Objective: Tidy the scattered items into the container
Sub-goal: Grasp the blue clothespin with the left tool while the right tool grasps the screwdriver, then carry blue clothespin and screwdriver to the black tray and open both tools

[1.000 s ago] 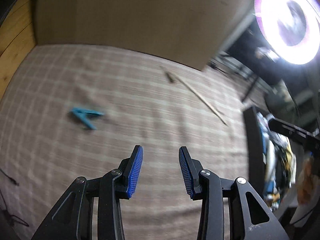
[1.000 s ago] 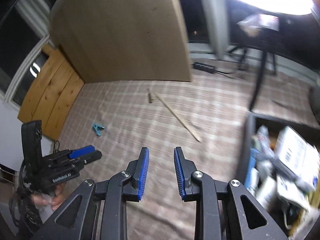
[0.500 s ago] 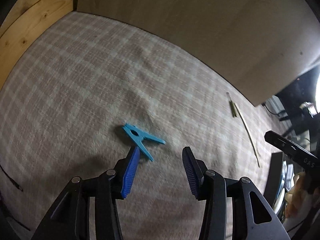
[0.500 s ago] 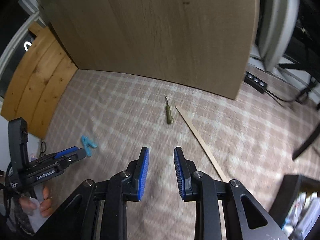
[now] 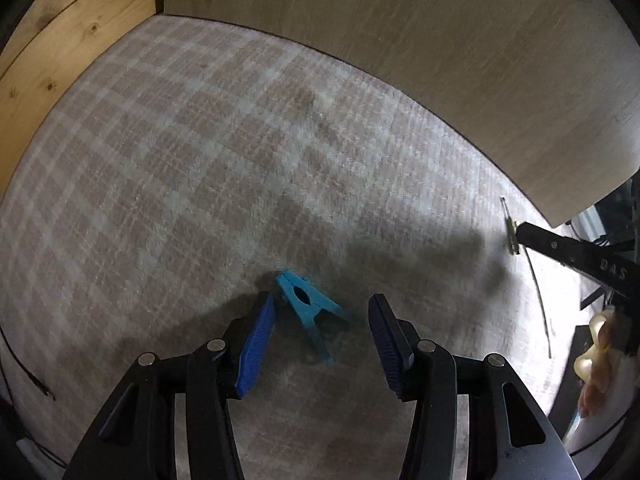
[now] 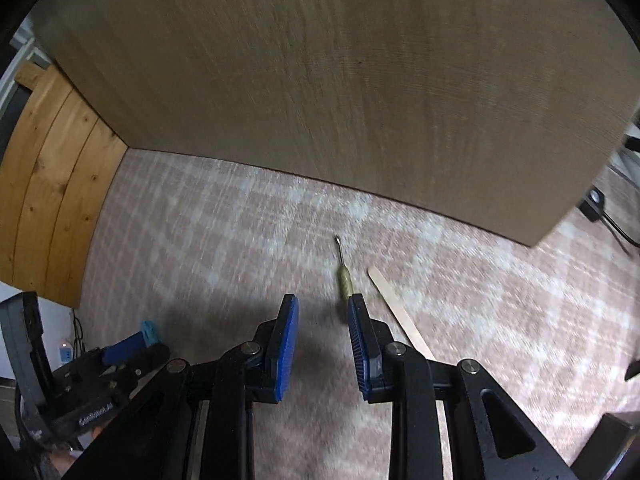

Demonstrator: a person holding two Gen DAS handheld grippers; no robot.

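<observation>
A blue plastic clip [image 5: 310,312] lies on the checked carpet between the open fingers of my left gripper [image 5: 320,308], not gripped. In the right wrist view only its tip [image 6: 150,330] shows past the left gripper [image 6: 120,354]. A small screwdriver with a yellowish handle [image 6: 344,276] lies on the carpet just ahead of my open, empty right gripper [image 6: 323,310], close to its right finger. A thin wooden stick [image 6: 396,312] lies right of the screwdriver. In the left wrist view the screwdriver [image 5: 511,236] and the stick [image 5: 540,300] lie at the far right, by the right gripper's finger [image 5: 576,254].
A large upright wooden board [image 6: 320,80] stands just behind the items. Wooden planks [image 6: 48,208] line the left side. A power strip with cable [image 6: 596,200] lies at the far right. A dark box corner [image 6: 616,436] shows at the lower right.
Both grippers have moved forward and down. The left one now straddles the blue clip. The right one has closed in on the screwdriver. The container has left the view.
</observation>
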